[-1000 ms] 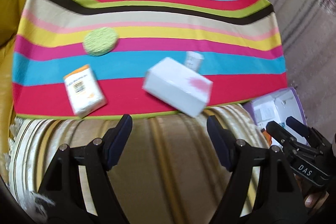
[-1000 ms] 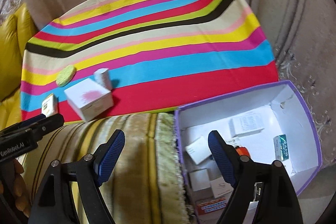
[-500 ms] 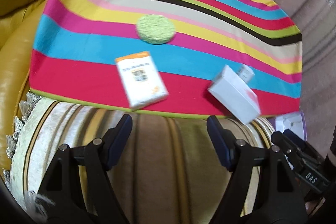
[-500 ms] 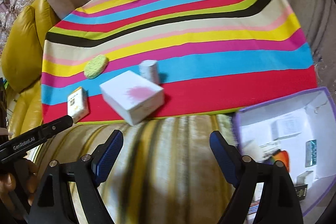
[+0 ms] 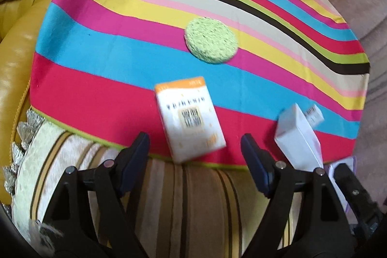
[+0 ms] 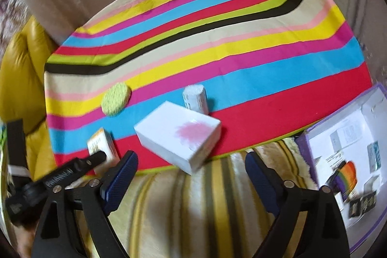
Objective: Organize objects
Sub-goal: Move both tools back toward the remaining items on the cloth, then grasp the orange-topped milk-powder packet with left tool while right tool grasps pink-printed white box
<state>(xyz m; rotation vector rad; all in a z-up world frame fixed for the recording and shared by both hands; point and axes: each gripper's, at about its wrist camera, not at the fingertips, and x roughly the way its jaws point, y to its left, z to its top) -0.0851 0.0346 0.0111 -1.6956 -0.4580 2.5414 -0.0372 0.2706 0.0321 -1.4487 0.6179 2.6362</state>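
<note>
A striped cloth (image 5: 121, 79) is covering the surface ahead of both pairs of fingers, with a striped cushion (image 5: 193, 204) lying under them and yellow upholstery (image 5: 17, 59) off to the left. Four things are sitting on the cloth: one green pad (image 5: 211, 40), one orange-topped box (image 5: 189, 117) just ahead of the left gripper (image 5: 194, 151), one white box (image 6: 179, 134) just ahead of the right gripper (image 6: 191, 161), and one small roll (image 6: 196, 98) beyond it. One purple bin (image 6: 350, 149) is lying to the right. Both pairs of fingers are spreading wider, gripping nothing.

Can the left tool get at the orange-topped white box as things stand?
Probably yes. The orange-topped white box lies flat on the striped cloth, just ahead of the left tool, whose jaws are opening with nothing between them. The larger white box sits off to one side, apart.
</note>
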